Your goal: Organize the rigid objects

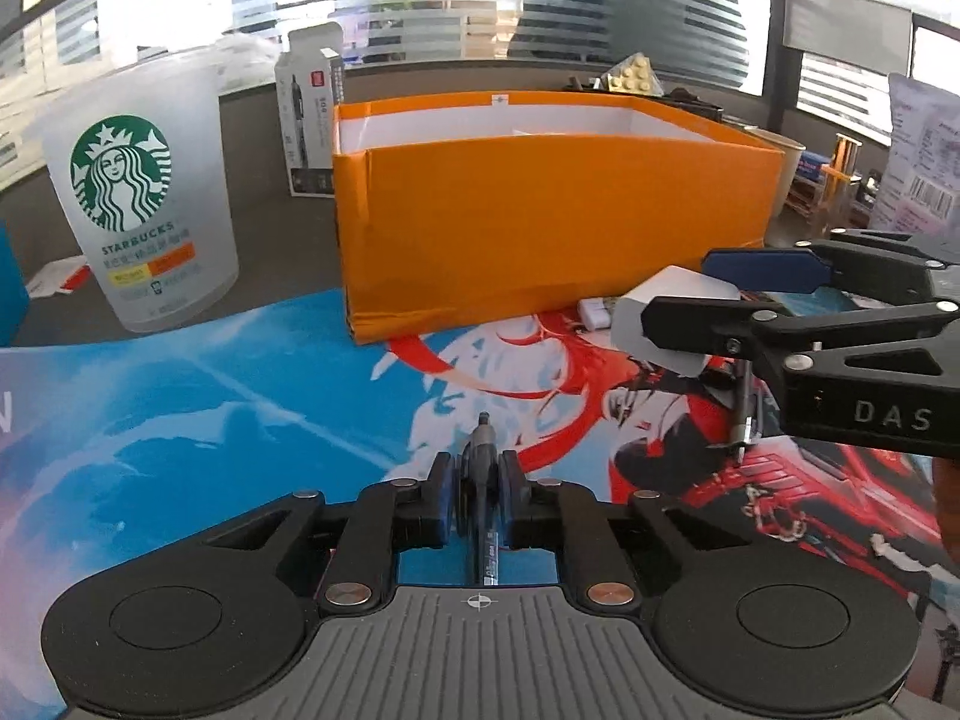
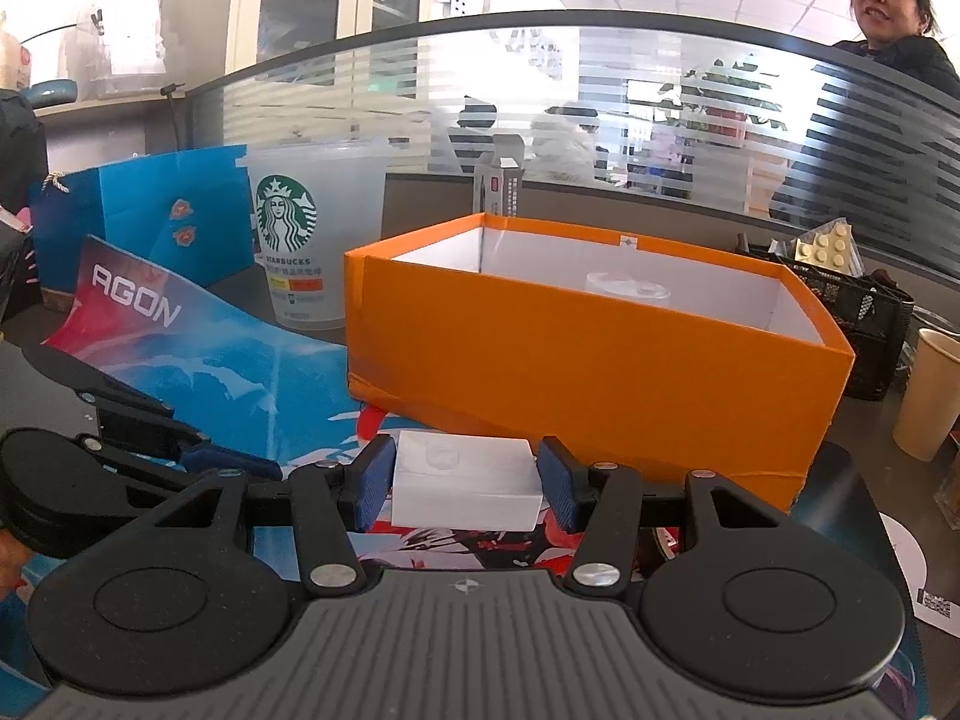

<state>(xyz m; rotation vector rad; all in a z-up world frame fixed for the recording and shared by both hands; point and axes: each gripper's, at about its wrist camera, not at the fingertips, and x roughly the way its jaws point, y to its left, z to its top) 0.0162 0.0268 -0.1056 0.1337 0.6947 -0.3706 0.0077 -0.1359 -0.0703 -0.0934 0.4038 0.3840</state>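
Observation:
My left gripper (image 1: 478, 489) is shut on a dark pen (image 1: 482, 468) that points forward over the printed mat (image 1: 252, 408). My right gripper (image 2: 467, 483) is shut on a white rectangular box (image 2: 465, 483) and holds it just above the mat, in front of the orange box (image 2: 600, 360). In the left wrist view the right gripper (image 1: 696, 294) shows at the right with the white box (image 1: 666, 315) between its fingers. The orange box (image 1: 540, 222) is open on top, with a white lining and a pale round item (image 2: 627, 288) inside.
A Starbucks cup (image 1: 141, 198) stands left of the orange box, a pen carton (image 1: 309, 120) behind it. A blue bag (image 2: 144, 222) is at far left. A black mesh organizer (image 2: 864, 312) and a paper cup (image 2: 927, 393) stand at the right. Another pen (image 1: 744, 414) lies under the right gripper.

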